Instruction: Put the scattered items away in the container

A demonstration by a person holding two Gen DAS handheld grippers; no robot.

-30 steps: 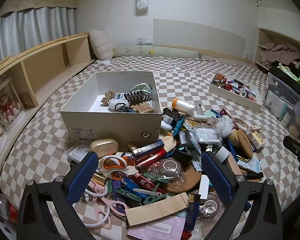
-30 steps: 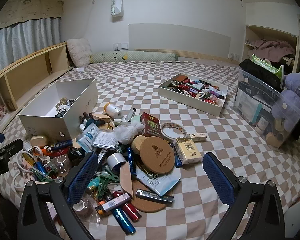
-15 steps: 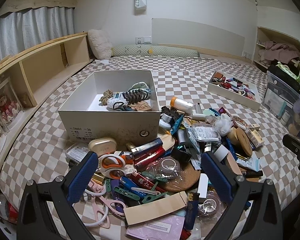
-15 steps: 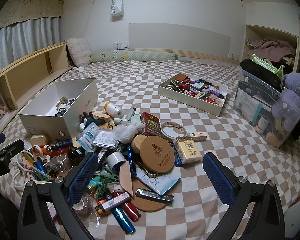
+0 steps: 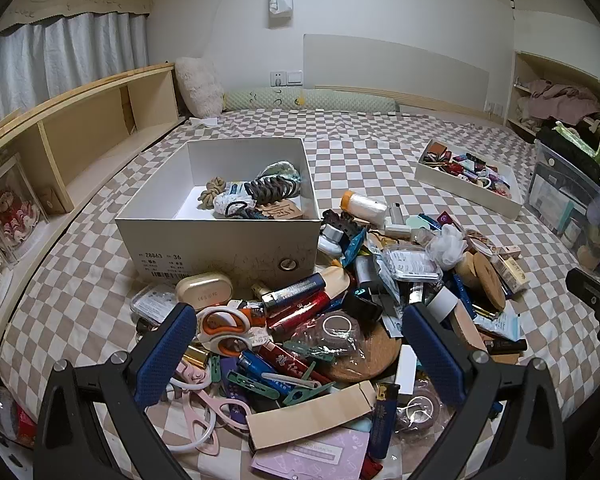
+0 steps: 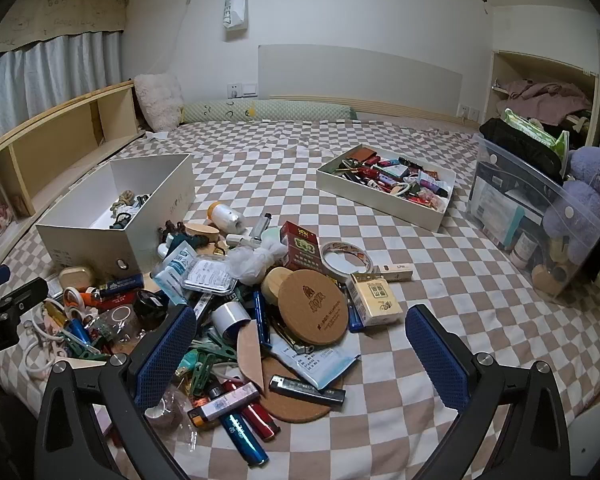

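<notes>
A white cardboard box (image 5: 220, 248) (image 6: 96, 236) stands on the checked bed with hair ties and a cord inside. Beside it lies a heap of scattered items: orange scissors (image 5: 224, 326), lighters (image 5: 296, 292), a tape roll (image 5: 338, 328), cork coasters (image 6: 313, 307), a red carton (image 6: 302, 248), a small yellowish box (image 6: 374, 294). My left gripper (image 5: 300, 344) hovers open over the near part of the heap, holding nothing. My right gripper (image 6: 300, 348) is open above the heap's right side, near the cork coaster. The left gripper's body (image 6: 4, 312) shows at the right view's left edge.
A shallow white tray (image 6: 384, 196) (image 5: 468, 190) full of small things sits farther back right. A clear plastic bin (image 6: 540, 224) with a purple plush toy stands at the right. Wooden shelving (image 5: 80, 136) runs along the left. A bolster pillow (image 5: 312, 100) lies by the far wall.
The left gripper view has shifted slightly, with box and heap drifting a little down and left. The right gripper has barely moved. Both stay open.
</notes>
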